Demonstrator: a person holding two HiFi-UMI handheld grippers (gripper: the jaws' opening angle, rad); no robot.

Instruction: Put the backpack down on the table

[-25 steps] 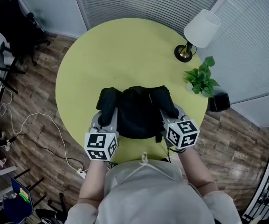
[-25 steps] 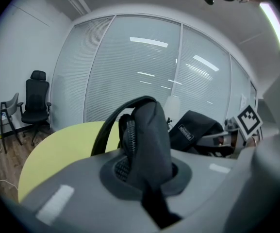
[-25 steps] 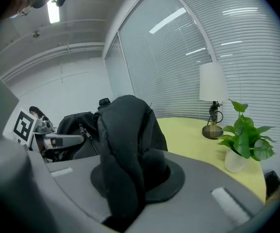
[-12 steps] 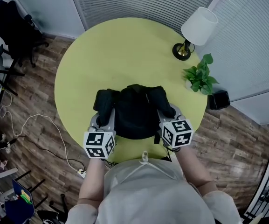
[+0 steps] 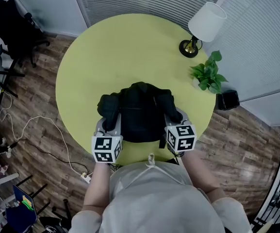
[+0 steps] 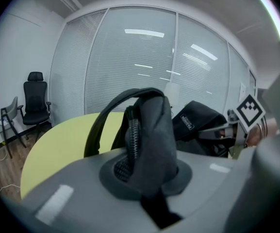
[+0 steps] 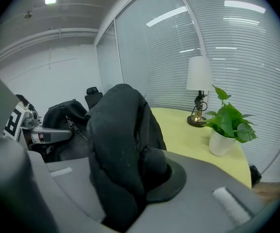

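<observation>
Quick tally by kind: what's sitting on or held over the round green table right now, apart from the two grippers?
Backpack: 1
Lamp: 1
Potted plant: 1
Total: 3

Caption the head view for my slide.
Left gripper and right gripper hold a black backpack at the yellow-green table, near lamp and plant.
</observation>
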